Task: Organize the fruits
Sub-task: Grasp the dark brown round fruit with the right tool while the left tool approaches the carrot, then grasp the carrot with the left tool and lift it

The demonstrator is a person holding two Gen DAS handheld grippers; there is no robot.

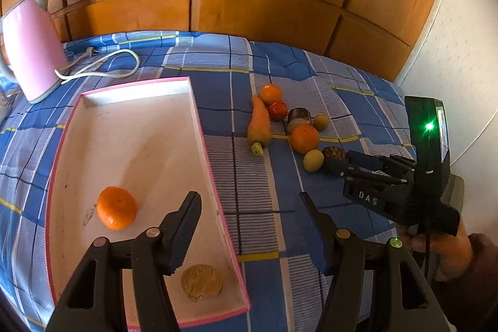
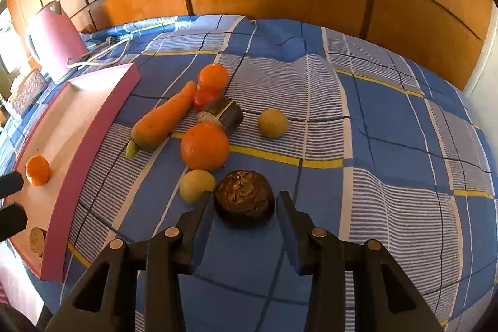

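A white tray with a pink rim (image 1: 199,126) holds a mandarin (image 1: 116,207) and a flat tan disc (image 1: 202,287). My left gripper (image 1: 249,201) hangs open over the tray's right rim, holding nothing. On the checked cloth lie a carrot (image 2: 165,120), two oranges (image 2: 204,147) (image 2: 213,77), a red tomato (image 2: 204,97), a brown cylinder (image 2: 222,114) and two yellow-green fruits (image 2: 273,123) (image 2: 196,185). A dark wrinkled fruit (image 2: 244,201) rests on the cloth between the tips of my right gripper (image 2: 244,196). The tips stand close on either side, not visibly squeezing it.
A pink kettle (image 1: 31,52) with a white cable (image 1: 102,64) stands behind the tray at the back left. Wooden cupboard doors (image 1: 264,5) close off the far side, and a white wall (image 1: 460,67) is on the right. A person's hand (image 1: 448,254) holds the right gripper's handle.
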